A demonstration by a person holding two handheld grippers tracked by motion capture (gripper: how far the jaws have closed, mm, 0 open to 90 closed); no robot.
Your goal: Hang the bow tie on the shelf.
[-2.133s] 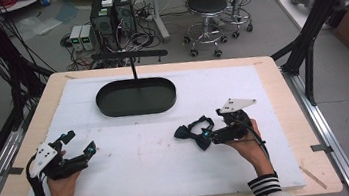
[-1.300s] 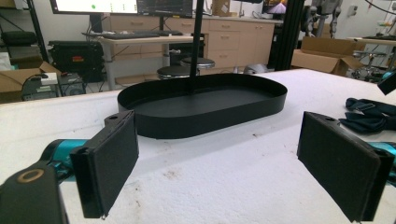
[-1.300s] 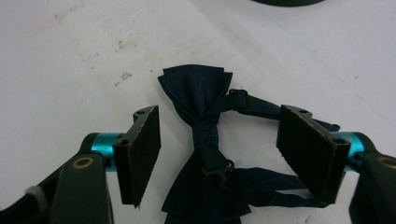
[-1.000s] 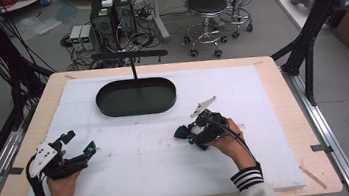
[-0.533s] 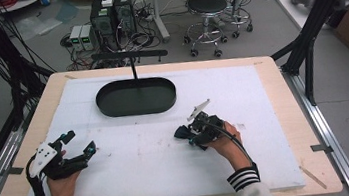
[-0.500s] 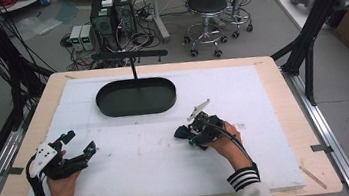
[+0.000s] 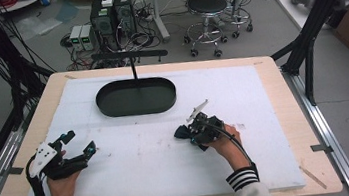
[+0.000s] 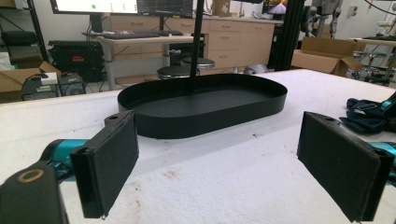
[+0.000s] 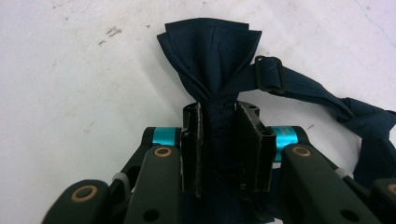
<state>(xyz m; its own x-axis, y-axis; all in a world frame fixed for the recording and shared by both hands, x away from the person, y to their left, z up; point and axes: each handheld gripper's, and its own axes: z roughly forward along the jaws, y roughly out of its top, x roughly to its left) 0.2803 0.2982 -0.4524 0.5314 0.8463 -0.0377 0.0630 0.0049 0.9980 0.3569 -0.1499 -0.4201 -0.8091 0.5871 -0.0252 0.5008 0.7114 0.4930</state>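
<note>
Setting: workshop with stools, computer cases and cardboard boxes beyond a wooden table topped by a scuffed white foam board [image 7: 262, 92].
Work item: dark navy fabric bow tie [image 9: 210, 56] with strap and black slider buckle, lying on the board near the middle, toward the person's right.
Right gripper [image 9: 217, 135]: jaws have just been closing; now clenched on the bow tie's centre knot, pads pressing both sides.
Left gripper [image 8: 233, 172]: jaws spread wide, nothing between them; resting low at the board's left.
Receptacle: black oval metal tray [image 7: 136, 96] with upright post, at the far side, holding nothing.
Progress: judged early; grasp secured, bow tie not lifted; transfer, probably to the tray, remains.
Markings: no legible brand, label or writing found.
</note>
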